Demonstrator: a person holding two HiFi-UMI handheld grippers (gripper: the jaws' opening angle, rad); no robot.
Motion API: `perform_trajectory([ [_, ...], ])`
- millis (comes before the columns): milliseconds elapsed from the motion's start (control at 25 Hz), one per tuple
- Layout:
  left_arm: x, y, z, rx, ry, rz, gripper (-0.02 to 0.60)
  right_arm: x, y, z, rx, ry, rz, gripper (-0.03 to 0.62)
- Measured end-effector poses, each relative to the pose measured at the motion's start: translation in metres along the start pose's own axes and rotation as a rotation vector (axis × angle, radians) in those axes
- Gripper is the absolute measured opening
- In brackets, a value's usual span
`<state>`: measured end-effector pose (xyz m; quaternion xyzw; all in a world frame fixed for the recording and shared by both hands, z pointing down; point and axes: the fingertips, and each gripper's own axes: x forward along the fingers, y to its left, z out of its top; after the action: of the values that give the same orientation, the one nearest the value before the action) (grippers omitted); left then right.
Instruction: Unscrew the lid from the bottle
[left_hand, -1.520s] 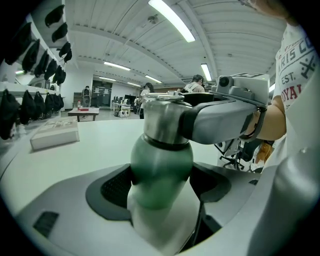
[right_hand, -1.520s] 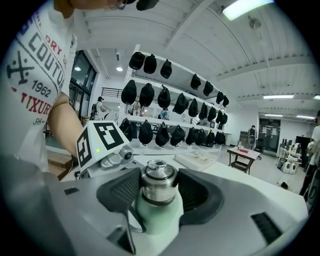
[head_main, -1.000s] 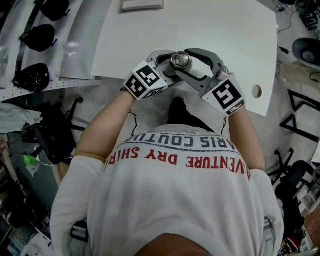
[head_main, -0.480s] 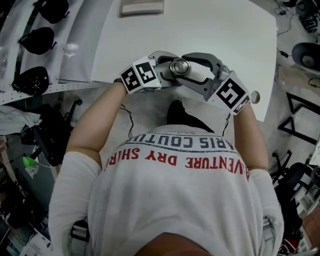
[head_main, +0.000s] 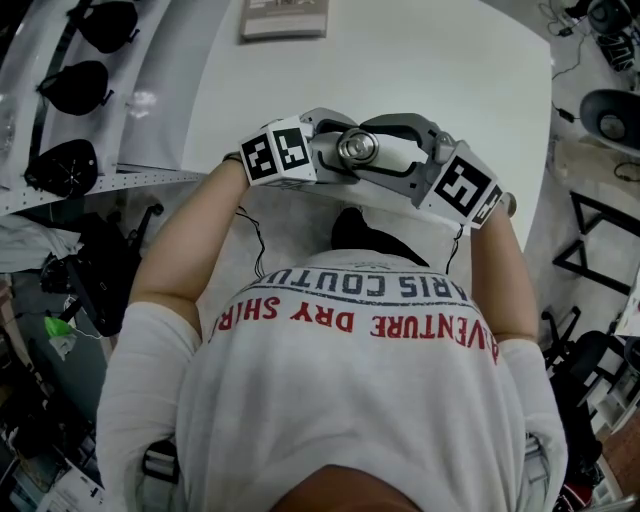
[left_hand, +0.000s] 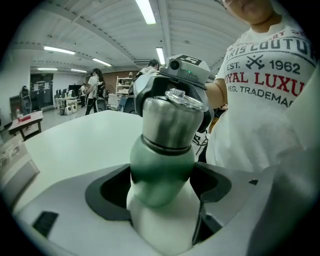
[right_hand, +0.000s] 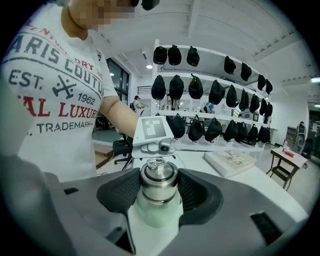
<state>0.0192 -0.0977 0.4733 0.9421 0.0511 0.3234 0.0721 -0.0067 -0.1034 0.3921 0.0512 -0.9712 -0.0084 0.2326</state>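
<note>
A pale green bottle (left_hand: 161, 165) with a steel lid (head_main: 356, 147) is held in the air over the near edge of the white table (head_main: 430, 60). My left gripper (head_main: 335, 152) comes from the left and is shut on the bottle's body (right_hand: 157, 212), its jaws hugging both sides (left_hand: 162, 187). From the right, my right gripper (head_main: 385, 152) is shut on the lid (right_hand: 158, 181), whose sides the dark pads (right_hand: 194, 192) touch. The bottle's lower part is hidden behind the jaws.
A flat booklet (head_main: 285, 17) lies at the table's far edge, also seen as the booklet (right_hand: 231, 161) to the right. Racks of black caps (head_main: 72, 72) stand left of the table. Chairs and stands (head_main: 610, 110) crowd the right side.
Both grippers have turned about the bottle: the left marker cube rolled and drew left, the right cube swung right and up. The bottle stays in both grips.
</note>
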Motion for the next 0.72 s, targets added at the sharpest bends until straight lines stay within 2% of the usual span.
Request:
perform_trajectory([
  [120,-0.001,0.0,0.0,-0.013,-0.017,0.012,0.365,0.0,0.0,0.001,0.006,-0.008,0.002,0.239],
  [280,-0.002,0.0,0.001,-0.041,-0.037,0.033,0.365,-0.004,-0.003,0.012,0.048,-0.087,-0.025,0.239],
  [400,-0.008,0.0,0.007,-0.09,-0.093,0.054,0.365,-0.014,-0.005,0.019,0.094,-0.129,-0.055,0.239],
  [560,-0.024,-0.002,0.013,-0.157,-0.163,0.103,0.364,-0.034,-0.011,0.031,0.164,-0.196,-0.157,0.239],
  [720,-0.047,-0.009,0.002,-0.206,-0.184,0.172,0.362,-0.044,-0.012,0.033,0.162,-0.195,-0.288,0.238],
])
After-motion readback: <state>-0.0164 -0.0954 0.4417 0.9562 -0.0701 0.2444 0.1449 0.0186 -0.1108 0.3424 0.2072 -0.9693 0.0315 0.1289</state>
